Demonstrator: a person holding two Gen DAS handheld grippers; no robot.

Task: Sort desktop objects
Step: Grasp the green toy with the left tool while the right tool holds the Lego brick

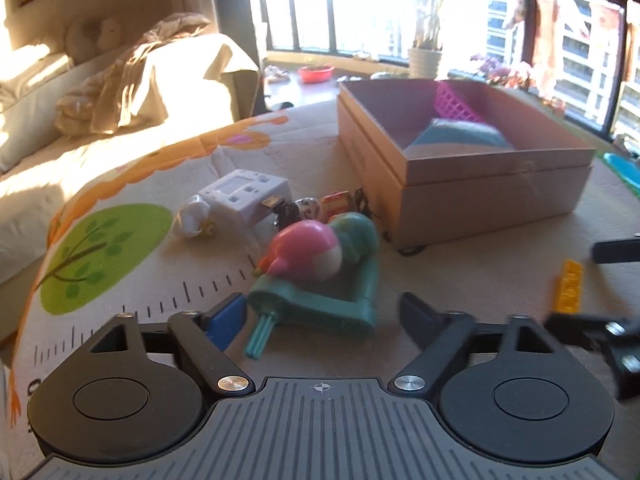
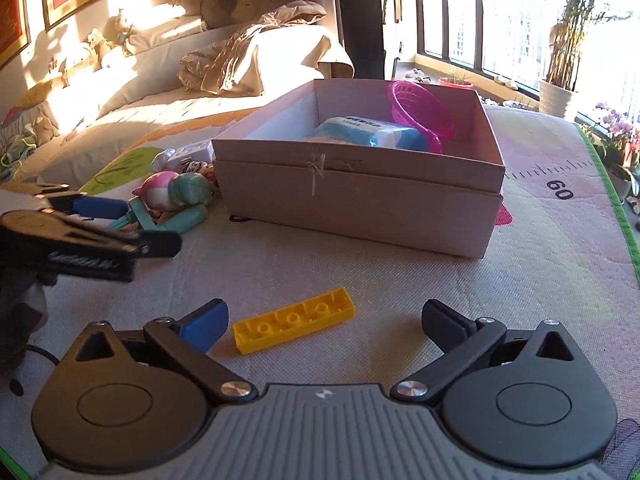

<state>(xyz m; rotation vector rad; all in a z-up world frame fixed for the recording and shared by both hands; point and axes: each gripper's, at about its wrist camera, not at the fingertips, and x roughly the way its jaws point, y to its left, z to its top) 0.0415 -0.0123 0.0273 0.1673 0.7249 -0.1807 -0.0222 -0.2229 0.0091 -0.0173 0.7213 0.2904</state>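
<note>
My left gripper [image 1: 324, 312] is wide open and holds nothing, and the teal toy [image 1: 320, 280] with the pink figure on it lies on the mat [image 1: 460, 276] between its fingers. My right gripper [image 2: 324, 320] is also wide open and empty, with the yellow brick [image 2: 294, 320] lying flat between its fingers. The cardboard box [image 2: 360, 200] stands behind, with a pink basket [image 2: 420, 114] and a blue pack [image 2: 368, 132] inside.

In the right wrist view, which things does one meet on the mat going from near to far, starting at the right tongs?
Right tongs → yellow plastic building brick → brown cardboard box → pink plastic basket inside the box.
</note>
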